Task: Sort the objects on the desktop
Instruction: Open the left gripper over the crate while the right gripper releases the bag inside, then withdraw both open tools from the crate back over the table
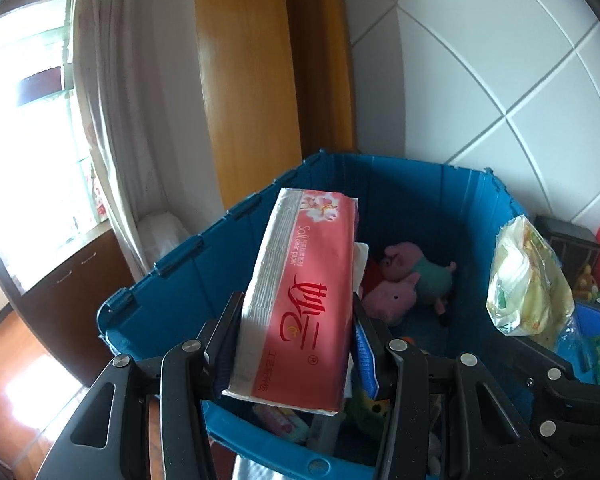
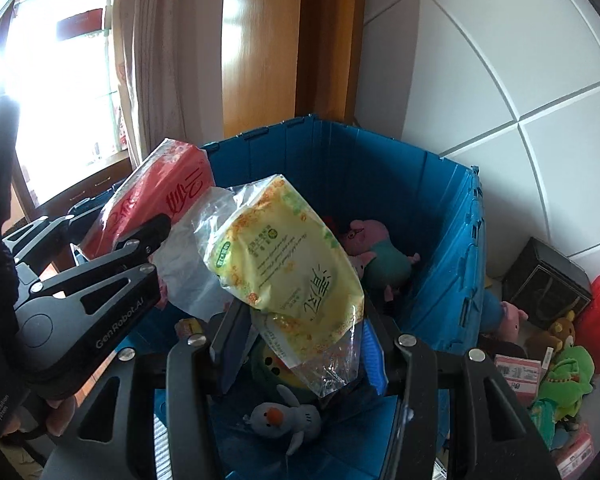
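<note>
Your left gripper [image 1: 296, 340] pinches a red tissue pack [image 1: 300, 292] between its fingers, holding it over the blue crate [image 1: 420, 184]. Your right gripper [image 2: 296, 332] clamps a yellow pack [image 2: 288, 256] in a clear bag, also above the crate. Pig plushies [image 1: 404, 280] lie inside; more toys [image 2: 564, 372] sit outside, to its right.

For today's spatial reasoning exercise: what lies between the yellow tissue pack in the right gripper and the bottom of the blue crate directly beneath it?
Open air, then toys: in the right wrist view the yellow tissue pack hangs above a white snowman plush lying in the blue crate.
</note>
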A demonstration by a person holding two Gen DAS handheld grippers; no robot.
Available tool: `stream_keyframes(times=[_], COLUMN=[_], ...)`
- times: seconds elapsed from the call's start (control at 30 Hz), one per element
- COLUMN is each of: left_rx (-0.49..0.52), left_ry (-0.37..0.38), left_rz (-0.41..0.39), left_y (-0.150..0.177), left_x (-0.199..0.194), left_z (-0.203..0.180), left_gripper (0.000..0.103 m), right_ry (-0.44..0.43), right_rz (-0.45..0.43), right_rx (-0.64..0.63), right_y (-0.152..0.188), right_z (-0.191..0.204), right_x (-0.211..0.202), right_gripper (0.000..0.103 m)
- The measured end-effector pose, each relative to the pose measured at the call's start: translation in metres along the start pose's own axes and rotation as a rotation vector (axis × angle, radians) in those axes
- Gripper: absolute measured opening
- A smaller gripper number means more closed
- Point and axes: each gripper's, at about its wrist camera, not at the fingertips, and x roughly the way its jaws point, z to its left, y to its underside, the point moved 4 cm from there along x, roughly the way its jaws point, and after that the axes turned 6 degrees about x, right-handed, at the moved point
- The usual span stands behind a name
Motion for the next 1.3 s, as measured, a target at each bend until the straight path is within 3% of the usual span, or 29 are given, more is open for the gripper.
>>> stream_keyframes(times=[0.27,0.43,0.5,0.8,0.87,1.1,1.3], left_rx=[0.001,-0.005,-0.014,-0.031,-0.041,-0.046,-0.053], left_ry=[0.027,0.014,0.019,0.039,0.047,0.07,0.089], left_rz=[0.045,0.035,0.034,0.036,0.028,-0.015,-0.018], left_y=[0.007,0.007,0.008,0.01,0.01,0.013,0.02], left_x=[0.02,0.013,0.01,-0.008,-0.015,-0.047,-0.064], left_z=[0.003,0.009,0.012,0.016,0.019,0.02,0.017], left_gripper=[0.051,0.073,0.075,0.077,0.078,0.081,0.083], right_ry=[0.017,0.042,0.052,0.075,0.084,0.111,0.13], right_rz=[0.02,0.014,0.008,-0.015,-0.03,-0.074,-0.072], right_rx=[0.0,0.013,0.018,0.032,0.042,0.067,0.091], right_y=[-0.001,-0.003,-0.004,-0.003,-0.002,0.005,0.017], right_z=[0.007,0.009,0.008,0.002,-0.001,-0.01,-0.02], right_x=[0.014,0.012,0.01,-0.008,-0.018,-0.053,-0.073], right_gripper=[0.05,0.071,0.076,0.078,0.087,0.103,0.103])
